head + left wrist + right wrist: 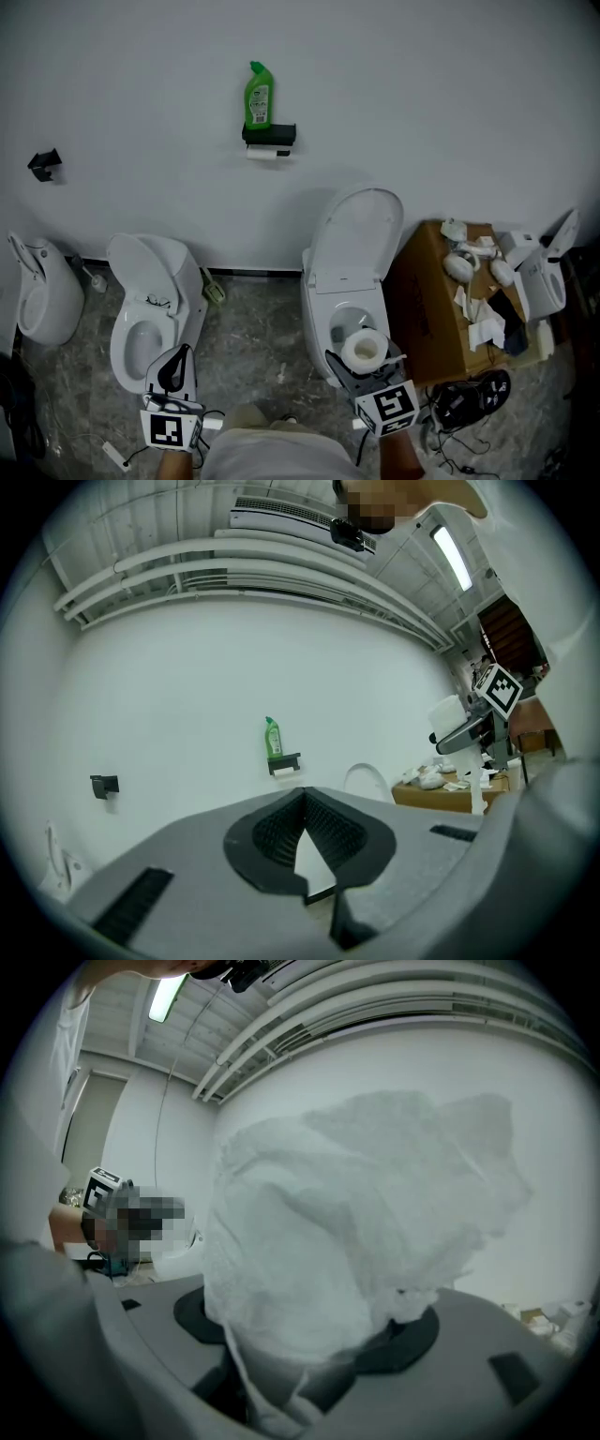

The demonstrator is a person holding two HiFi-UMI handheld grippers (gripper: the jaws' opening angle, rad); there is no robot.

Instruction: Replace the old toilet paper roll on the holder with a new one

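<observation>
The new roll point(364, 350) is clamped in my right gripper point(367, 367), near and right of centre, over the open toilet point(349, 253). Loose sheet hangs off it and fills the right gripper view. The holder point(270, 134) is on the far wall, well apart, with the old roll point(266, 153) under it and a green bottle point(258, 94) standing on top. My left gripper point(174, 367) is closed on nothing. Risks, as I judge them: the trailing sheet snags or unwinds, a slackened grip drops the roll into the bowl, and work at the holder topples the bottle.
</observation>
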